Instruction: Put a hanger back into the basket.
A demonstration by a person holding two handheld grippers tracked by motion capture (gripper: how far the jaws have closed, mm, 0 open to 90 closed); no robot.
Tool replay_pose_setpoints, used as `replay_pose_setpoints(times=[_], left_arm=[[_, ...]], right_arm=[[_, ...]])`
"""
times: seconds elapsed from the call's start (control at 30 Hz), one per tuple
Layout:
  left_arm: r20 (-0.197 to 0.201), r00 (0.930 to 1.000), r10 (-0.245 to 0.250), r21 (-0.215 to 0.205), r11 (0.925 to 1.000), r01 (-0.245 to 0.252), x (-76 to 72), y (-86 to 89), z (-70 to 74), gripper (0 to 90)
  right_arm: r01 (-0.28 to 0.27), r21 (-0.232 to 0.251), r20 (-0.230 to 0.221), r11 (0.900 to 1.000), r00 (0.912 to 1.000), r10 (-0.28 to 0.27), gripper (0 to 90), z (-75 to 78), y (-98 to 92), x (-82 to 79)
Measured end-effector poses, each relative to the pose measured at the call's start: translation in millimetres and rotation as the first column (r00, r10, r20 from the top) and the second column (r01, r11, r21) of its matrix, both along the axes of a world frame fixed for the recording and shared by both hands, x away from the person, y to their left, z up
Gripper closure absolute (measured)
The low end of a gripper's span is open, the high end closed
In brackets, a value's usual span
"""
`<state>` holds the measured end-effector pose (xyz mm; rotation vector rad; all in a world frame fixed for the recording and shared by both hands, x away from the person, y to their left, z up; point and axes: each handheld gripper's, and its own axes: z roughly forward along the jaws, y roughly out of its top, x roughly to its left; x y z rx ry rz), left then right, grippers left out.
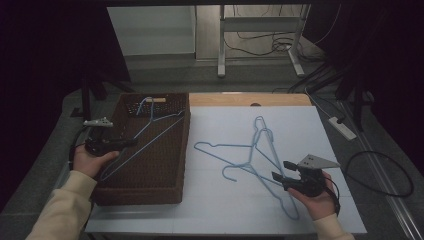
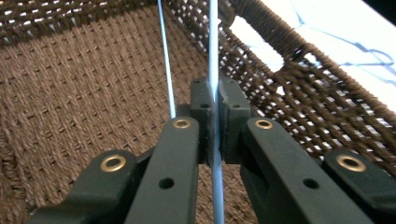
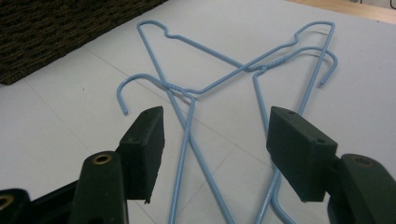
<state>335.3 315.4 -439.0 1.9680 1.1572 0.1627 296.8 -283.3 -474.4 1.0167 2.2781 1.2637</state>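
While the left gripper (image 1: 131,142) pinches the wire of a blue hanger (image 1: 150,131) over the woven basket (image 1: 150,192), jaws pressed tight on it, that hanger lies slanted across the basket with its hook up near the far wall. Trouble here: a thin wire can swivel in the pads, and the far end could snag the weave or ride up on the rim. Over on the white tabletop (image 1: 225,205), two more hangers (image 1: 250,150) lie crossed and tangled. Right gripper (image 1: 280,171) hovers at them, jaws spread wide, holding nothing. Grab one wire and both may lift together.
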Motion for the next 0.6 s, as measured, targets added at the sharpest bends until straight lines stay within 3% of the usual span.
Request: replay_pose_setpoints(times=[0.13,0.17,0.23,0.4,0.5,0.6], left_arm=[[0.002,0.9994,0.034,0.03,0.999,-0.034,4.1,0.4,-2.8,86.1],[0.004,0.9985,0.054,0.06,0.9967,-0.054,4.8,0.3,-2.6,86.0],[0.0,0.9955,0.094,0.158,0.983,-0.093,6.2,-1.8,-2.4,86.0],[-0.02,0.9924,0.121,0.255,0.9605,-0.112,9.8,-6.1,-6.4,86.0],[-0.034,0.9887,0.146,0.323,0.938,-0.127,12.8,-8.6,-10.4,85.8],[-0.051,0.9852,0.164,0.34,0.9305,-0.137,15.0,-8.8,-13.7,85.2]], right_arm=[[-0.001,-0.001,-0.001,1.0,1.0,0.001,37.8,-0.1,-0.2,0.0],[-0.001,-0.002,-0.001,1.0,1.0,0.001,37.8,-0.1,-0.2,-0.1],[0.001,-0.003,-0.004,1.0,1.0,-0.001,37.8,-0.3,-0.4,0.2],[-0.002,-0.01,-0.004,1.0,1.0,0.002,37.8,-1.4,1.6,0.5],[-0.004,-0.009,-0.006,1.0,1.0,0.004,37.8,-1.7,2.5,0.3],[-0.002,-0.011,-0.006,1.0,1.0,0.002,37.8,-1.7,2.0,0.4]])
